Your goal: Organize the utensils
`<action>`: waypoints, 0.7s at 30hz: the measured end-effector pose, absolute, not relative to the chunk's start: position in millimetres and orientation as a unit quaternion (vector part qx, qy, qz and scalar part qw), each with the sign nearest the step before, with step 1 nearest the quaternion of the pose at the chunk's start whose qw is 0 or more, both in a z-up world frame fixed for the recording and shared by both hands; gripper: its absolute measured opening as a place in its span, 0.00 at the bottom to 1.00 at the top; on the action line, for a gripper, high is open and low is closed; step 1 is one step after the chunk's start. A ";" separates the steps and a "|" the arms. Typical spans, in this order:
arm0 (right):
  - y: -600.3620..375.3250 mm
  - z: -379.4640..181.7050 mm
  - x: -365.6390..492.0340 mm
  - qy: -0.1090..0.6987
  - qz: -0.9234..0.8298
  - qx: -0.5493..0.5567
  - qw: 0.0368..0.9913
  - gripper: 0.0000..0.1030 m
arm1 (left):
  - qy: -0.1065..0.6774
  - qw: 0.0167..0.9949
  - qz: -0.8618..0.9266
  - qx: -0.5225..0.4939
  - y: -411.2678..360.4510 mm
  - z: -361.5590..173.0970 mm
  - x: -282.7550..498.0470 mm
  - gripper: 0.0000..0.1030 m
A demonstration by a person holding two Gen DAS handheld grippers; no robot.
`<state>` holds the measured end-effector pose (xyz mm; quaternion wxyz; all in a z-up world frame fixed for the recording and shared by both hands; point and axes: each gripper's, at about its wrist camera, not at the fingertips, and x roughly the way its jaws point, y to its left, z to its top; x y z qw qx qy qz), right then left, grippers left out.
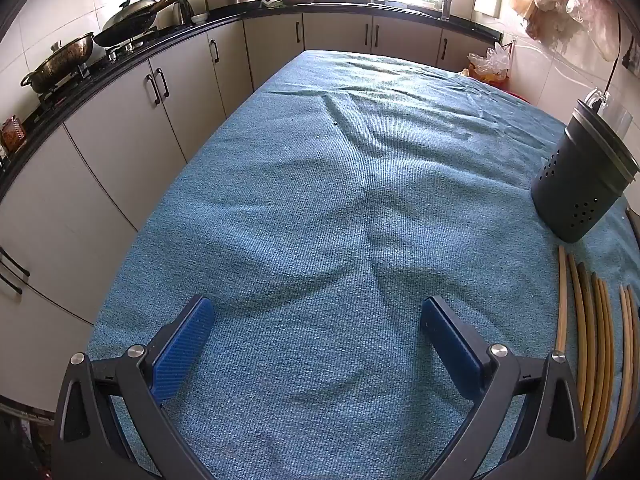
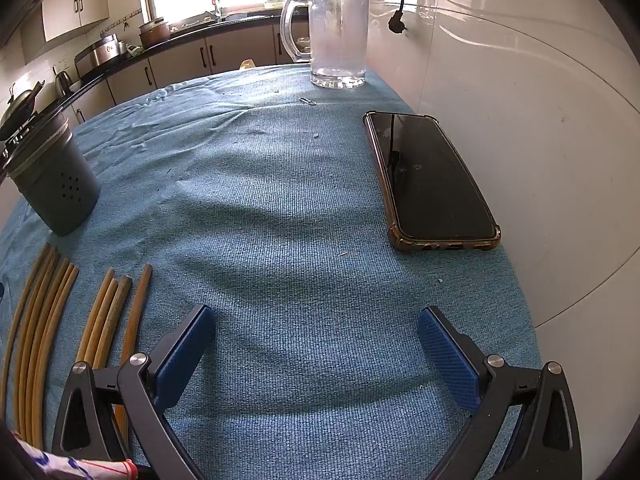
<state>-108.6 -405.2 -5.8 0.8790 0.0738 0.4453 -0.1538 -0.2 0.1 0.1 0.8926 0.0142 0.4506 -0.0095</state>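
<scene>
Chopsticks [image 2: 52,320] lie flat in a row on the blue cloth [image 2: 280,220] that covers the counter. They are to the left of the right gripper [image 2: 316,332] and to the right of the left gripper [image 1: 318,320], so they lie between the two. One chopstick runs under the right gripper's left finger [image 2: 184,344].

A dark holder [image 2: 56,184] with small holes stands upright past the far ends of the chopsticks, close to them.

Both grippers are wide open. Nothing is between their blue pads, only bare cloth. Both point down at a slant toward the cloth.

Ahead of the right gripper and a bit to its right, a black phone [image 2: 428,180] lies flat near the white wall. Farther ahead stands a clear glass mug [image 2: 338,32].
</scene>
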 end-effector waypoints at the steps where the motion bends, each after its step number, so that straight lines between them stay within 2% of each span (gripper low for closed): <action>1: -405.3 -5.8 -108.6 0.445 -0.154 0.074 0.879 1.00 | 0.452 0.892 -0.010 0.014 0.1 0.1 -0.1 1.00; 21: -387.0 -6.4 -136.8 0.452 -0.168 0.081 0.872 1.00 | 0.453 0.891 -0.009 0.015 0.0 0.4 1.2 1.00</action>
